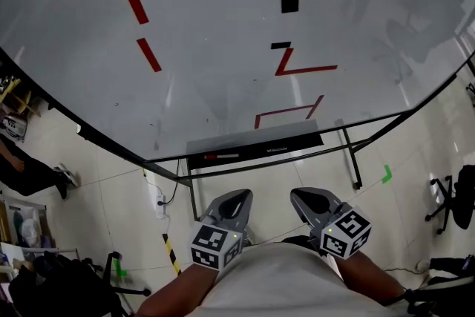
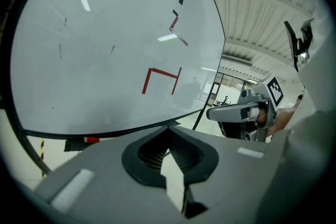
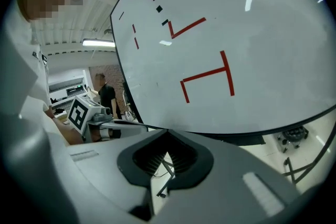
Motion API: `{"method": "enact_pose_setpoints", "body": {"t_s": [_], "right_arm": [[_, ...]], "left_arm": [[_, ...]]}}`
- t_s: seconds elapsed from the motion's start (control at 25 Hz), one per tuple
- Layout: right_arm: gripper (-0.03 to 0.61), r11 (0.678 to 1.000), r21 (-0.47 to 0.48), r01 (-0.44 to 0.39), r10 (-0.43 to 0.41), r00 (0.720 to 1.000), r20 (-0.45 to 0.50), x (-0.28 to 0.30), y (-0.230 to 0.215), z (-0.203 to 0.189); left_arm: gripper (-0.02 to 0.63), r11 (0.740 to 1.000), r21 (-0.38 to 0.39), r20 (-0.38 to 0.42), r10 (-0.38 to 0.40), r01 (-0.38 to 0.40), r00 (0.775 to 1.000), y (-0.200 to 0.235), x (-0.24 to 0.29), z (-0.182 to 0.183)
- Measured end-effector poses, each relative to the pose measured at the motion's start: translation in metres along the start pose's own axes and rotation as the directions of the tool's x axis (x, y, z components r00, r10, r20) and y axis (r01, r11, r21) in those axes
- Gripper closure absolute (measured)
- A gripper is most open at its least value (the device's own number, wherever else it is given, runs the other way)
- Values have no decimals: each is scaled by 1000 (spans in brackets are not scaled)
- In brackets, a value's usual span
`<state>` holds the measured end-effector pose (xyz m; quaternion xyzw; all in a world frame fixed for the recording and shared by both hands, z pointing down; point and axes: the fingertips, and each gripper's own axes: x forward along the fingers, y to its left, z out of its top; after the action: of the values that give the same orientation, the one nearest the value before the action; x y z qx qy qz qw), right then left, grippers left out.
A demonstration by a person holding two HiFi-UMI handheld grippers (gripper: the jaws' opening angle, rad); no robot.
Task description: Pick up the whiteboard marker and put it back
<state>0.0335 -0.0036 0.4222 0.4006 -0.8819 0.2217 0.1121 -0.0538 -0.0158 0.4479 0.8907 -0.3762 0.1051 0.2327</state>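
The whiteboard marker (image 1: pixel 221 157), pale with a red end, lies on the dark tray (image 1: pixel 289 139) under the whiteboard (image 1: pixel 223 26). In the left gripper view the marker (image 2: pixel 86 140) shows low at the left on that tray. My left gripper (image 1: pixel 241 195) and right gripper (image 1: pixel 300 195) hang side by side below the tray, apart from it. Both are shut with nothing between the jaws. Seen from its own camera, the left gripper (image 2: pixel 168 129) points at the board's lower edge, and so does the right gripper (image 3: pixel 167 134). The board carries red and black marks.
The whiteboard stand's black legs (image 1: pixel 355 159) reach the tiled floor. A white power strip (image 1: pixel 157 198) and striped tape (image 1: pixel 171 252) lie at the left. An office chair (image 1: pixel 454 197) stands at the right, and a person's leg (image 1: pixel 26 176) shows at the far left. Another person (image 3: pixel 106 95) stands in the background.
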Motion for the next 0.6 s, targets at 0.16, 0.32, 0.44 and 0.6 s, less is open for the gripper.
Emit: {"method": "enact_pose_setpoints", "body": {"t_s": [0.16, 0.32, 0.44, 0.6], "right_arm": [[577, 997, -56, -51, 52, 999, 2, -27, 6, -3], [577, 989, -107, -106, 108, 994, 15, -71, 9, -7], [577, 983, -123, -134, 138, 990, 25, -108, 7, -16], [577, 982, -118, -150, 153, 988, 21, -159, 5, -39]], "left_arm": [[598, 999, 1, 19, 48, -48, 999, -24, -5, -7], [598, 998, 7, 33, 70, -70, 997, -75, -6, -21], [598, 994, -4, 58, 110, -109, 992, -108, -11, -27], [598, 985, -37, 80, 173, -170, 982, -147, -25, -44]]}}
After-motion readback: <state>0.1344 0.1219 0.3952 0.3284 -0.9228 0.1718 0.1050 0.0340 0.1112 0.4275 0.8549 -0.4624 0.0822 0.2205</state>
